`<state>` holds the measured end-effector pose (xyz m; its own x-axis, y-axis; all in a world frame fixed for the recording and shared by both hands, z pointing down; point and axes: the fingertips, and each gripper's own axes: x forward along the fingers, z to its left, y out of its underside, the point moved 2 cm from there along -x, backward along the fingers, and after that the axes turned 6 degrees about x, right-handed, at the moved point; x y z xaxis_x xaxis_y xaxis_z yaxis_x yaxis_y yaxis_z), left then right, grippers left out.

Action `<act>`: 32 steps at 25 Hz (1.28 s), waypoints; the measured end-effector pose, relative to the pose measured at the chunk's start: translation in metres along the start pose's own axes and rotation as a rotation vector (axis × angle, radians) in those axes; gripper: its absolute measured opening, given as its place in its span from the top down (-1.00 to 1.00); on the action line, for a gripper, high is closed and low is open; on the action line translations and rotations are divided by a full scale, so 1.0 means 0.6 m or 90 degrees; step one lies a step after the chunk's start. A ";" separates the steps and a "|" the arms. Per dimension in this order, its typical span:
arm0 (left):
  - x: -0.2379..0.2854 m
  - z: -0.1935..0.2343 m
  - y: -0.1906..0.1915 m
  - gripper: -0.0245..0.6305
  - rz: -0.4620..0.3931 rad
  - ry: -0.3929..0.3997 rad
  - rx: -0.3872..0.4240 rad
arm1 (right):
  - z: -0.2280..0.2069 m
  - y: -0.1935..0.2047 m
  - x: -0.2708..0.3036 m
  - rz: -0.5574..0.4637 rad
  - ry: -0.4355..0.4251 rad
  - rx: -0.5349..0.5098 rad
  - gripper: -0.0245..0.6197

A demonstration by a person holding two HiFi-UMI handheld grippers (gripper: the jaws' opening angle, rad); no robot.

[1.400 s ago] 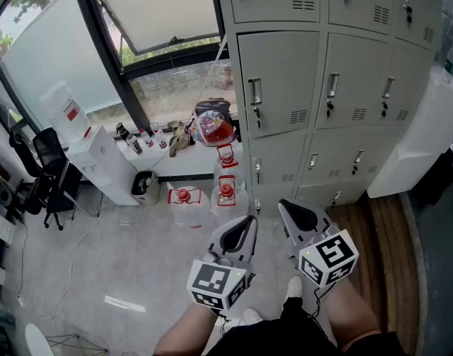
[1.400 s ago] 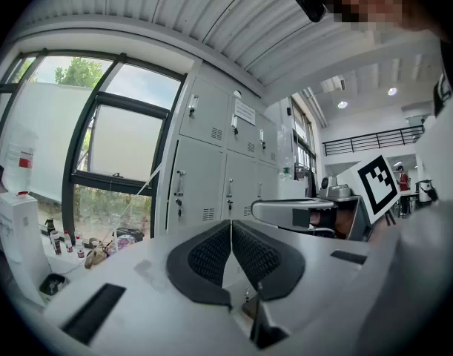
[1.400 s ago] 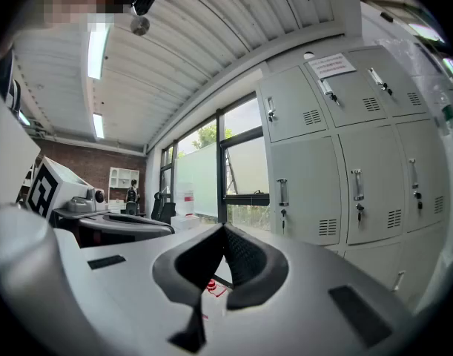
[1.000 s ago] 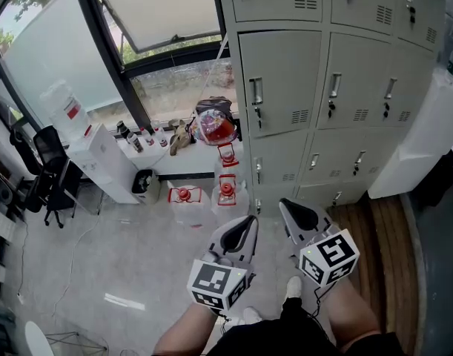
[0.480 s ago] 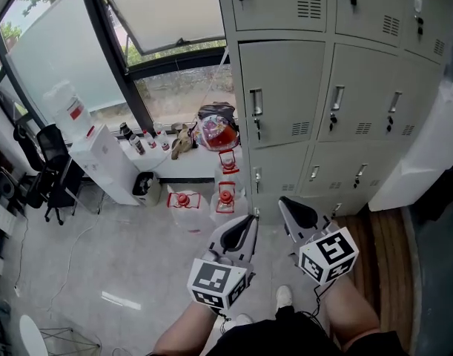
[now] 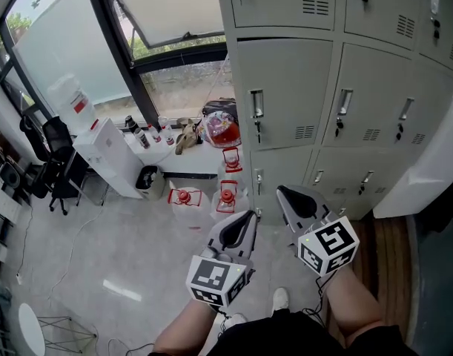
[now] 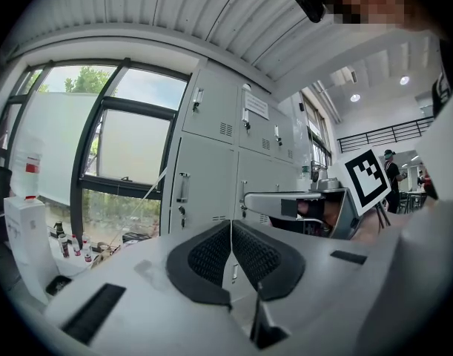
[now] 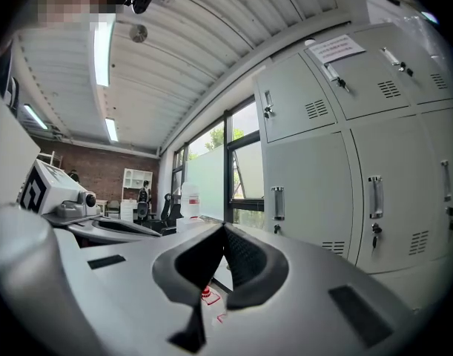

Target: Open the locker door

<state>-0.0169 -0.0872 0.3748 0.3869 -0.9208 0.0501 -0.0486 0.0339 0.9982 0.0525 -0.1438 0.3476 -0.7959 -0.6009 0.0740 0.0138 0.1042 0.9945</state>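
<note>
A bank of grey lockers (image 6: 337, 87) fills the upper right of the head view, every door closed, each with a vertical metal handle (image 6: 256, 105) and a keyhole under it. My left gripper (image 6: 243, 222) is held low in front of me, shut and empty, well short of the lockers. My right gripper (image 6: 285, 196) is beside it, also shut with nothing in it. The left gripper view shows my left gripper (image 7: 231, 228) pointing at the lockers (image 7: 211, 176). In the right gripper view my right gripper (image 8: 224, 232) points toward a locker door handle (image 8: 277, 202).
Left of the lockers are a tall window (image 6: 159, 21), a low ledge with bottles and a red bag (image 6: 220, 130), water jugs (image 6: 226, 195) on the floor, a white water dispenser (image 6: 107, 154) and office chairs (image 6: 55, 162). A white unit (image 6: 426, 162) stands at the right.
The view has shifted as I step closer to the lockers; they sit larger and lower in the head view. Both grippers stay shut and keep their place in front of me.
</note>
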 end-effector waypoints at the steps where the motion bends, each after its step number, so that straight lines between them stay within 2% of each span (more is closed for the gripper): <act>1: 0.006 0.000 0.000 0.86 0.001 -0.004 0.000 | -0.005 0.000 0.003 0.001 -0.004 0.001 0.76; 13: 0.071 -0.002 0.001 0.86 0.001 -0.055 -0.004 | -0.069 -0.008 0.043 0.001 -0.058 -0.002 0.76; 25: 0.101 -0.002 -0.005 0.86 0.007 -0.111 0.001 | -0.110 -0.011 0.080 0.001 -0.107 0.009 0.76; 32: 0.106 0.009 -0.004 0.86 0.018 -0.123 0.006 | -0.123 -0.017 0.110 -0.007 -0.113 0.025 0.76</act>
<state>0.0030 -0.1478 0.3756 0.2014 -0.9769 0.0711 -0.0658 0.0589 0.9961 0.0448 -0.2431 0.3479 -0.8906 -0.4525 0.0454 -0.0160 0.1309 0.9913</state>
